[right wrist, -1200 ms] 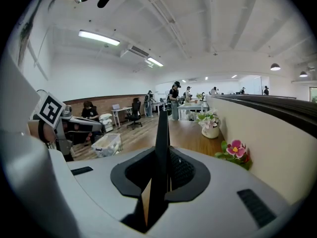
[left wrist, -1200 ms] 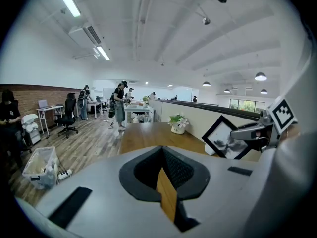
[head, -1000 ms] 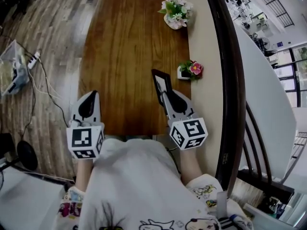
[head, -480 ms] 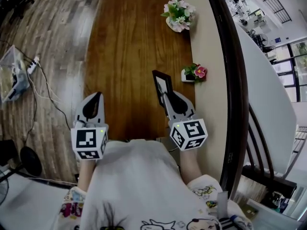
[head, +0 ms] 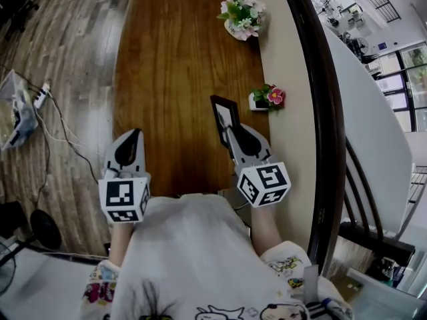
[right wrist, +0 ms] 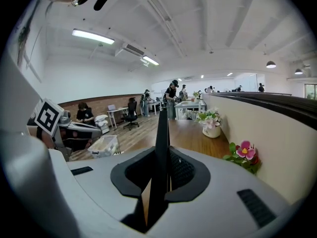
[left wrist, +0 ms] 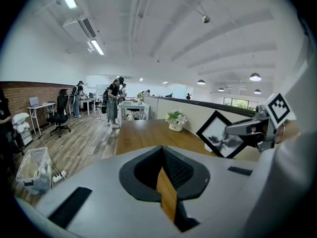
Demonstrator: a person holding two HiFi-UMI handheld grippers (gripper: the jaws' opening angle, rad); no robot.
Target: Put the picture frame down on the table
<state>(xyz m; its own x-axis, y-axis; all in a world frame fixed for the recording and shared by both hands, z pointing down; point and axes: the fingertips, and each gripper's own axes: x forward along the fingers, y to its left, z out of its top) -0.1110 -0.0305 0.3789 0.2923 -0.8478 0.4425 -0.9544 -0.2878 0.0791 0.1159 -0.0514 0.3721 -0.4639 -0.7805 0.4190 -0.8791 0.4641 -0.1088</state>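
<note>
The black picture frame [head: 223,117] stands on edge above the right side of the brown wooden table [head: 173,79], held clear of the top. My right gripper [head: 233,137] is shut on the frame's near edge. In the right gripper view the picture frame [right wrist: 161,143] runs edge-on straight up between the jaws. From the left gripper view the picture frame [left wrist: 219,135] shows its pale picture, tilted like a diamond. My left gripper [head: 128,151] hangs at the table's near left corner, its jaws closed together with nothing between them.
A small pot with a pink flower [head: 267,97] sits at the table's right edge, just beyond the frame. A white pot of pale flowers [head: 240,15] stands at the far right. A beige partition wall [head: 287,112] runs along the right. A plastic box and cables [head: 17,109] lie on the floor, left.
The right gripper and frame stay almost where they were, shifting very slightly up-table. The left gripper holds its place at the near left corner.
</note>
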